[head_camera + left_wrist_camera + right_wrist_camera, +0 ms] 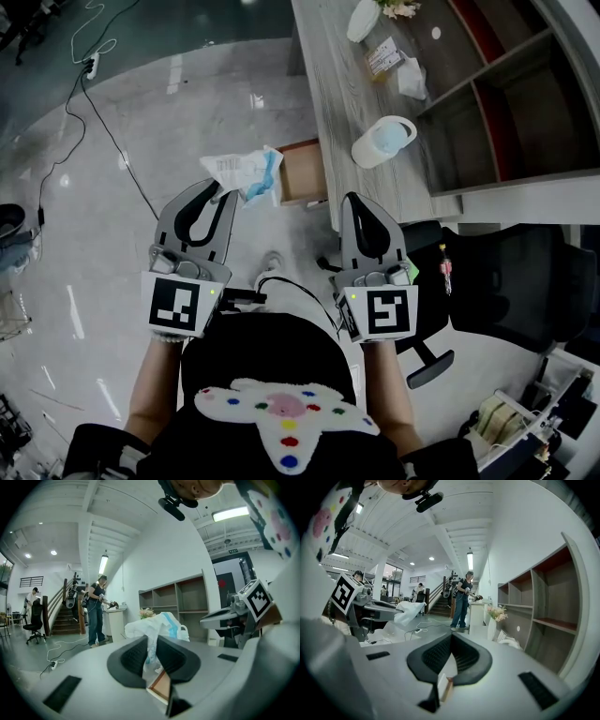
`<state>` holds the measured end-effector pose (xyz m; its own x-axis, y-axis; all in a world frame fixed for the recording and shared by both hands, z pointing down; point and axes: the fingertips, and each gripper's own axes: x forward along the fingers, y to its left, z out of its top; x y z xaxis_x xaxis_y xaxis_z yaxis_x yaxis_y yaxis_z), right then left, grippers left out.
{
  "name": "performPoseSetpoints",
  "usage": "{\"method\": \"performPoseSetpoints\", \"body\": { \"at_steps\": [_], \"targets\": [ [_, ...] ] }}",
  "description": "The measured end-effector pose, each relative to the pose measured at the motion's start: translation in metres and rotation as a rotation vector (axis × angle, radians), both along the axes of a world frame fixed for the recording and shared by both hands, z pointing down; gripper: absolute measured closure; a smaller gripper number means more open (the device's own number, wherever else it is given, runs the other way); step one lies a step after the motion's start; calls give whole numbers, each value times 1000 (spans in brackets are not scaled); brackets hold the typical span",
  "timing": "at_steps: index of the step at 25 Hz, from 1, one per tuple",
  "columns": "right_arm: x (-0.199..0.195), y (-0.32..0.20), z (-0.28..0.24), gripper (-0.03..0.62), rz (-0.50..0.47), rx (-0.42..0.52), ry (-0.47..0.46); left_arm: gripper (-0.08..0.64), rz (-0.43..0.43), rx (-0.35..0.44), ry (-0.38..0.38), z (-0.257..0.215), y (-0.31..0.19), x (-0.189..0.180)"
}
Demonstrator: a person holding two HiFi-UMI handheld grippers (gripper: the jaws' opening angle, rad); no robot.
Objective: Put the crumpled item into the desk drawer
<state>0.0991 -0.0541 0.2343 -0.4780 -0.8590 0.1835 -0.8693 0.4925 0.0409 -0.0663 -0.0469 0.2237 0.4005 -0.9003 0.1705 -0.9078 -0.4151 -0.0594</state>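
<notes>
The left gripper [151, 654] is clamping its jaws tight on the crumpled item [157, 624]. A thin fold is getting squeezed between them while the rest is billowing out beyond the tips. It's white with a blue patch and looking like thin film or paper. I'm reading it as very light and soft with nothing to break, but slippery, likely to slide out of a shallow pinch and to spring open once released. The bunched neck where the jaws are biting now looks like the best hold, since the loose flaps would only slip or tear.

In the head view the item is hanging off the left gripper's tips, a little left of centre. It is just left of the open drawer [302, 173], barely meeting its near edge in the frame, and I can't tell how high above it. The drawer is jutting out from the edge of the surface [328, 84], wooden bottom showing.

The right gripper [451, 637] is riding with its jaws closed together on nothing, sitting right of centre beside the surface's edge. Farther up the surface a white jug [382, 141] is standing, apart from the drawer.
</notes>
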Motion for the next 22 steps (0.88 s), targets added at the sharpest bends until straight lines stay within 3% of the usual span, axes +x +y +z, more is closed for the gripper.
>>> {"method": "performPoseSetpoints", "body": {
  "at_steps": [12, 22],
  "targets": [
    [7, 4, 5, 588, 12, -16, 9, 489, 12, 0, -39, 0, -3, -2],
    [3, -14, 1, 588, 77, -26, -1, 489, 95, -9, -26, -2, -32, 5]
  ]
}}
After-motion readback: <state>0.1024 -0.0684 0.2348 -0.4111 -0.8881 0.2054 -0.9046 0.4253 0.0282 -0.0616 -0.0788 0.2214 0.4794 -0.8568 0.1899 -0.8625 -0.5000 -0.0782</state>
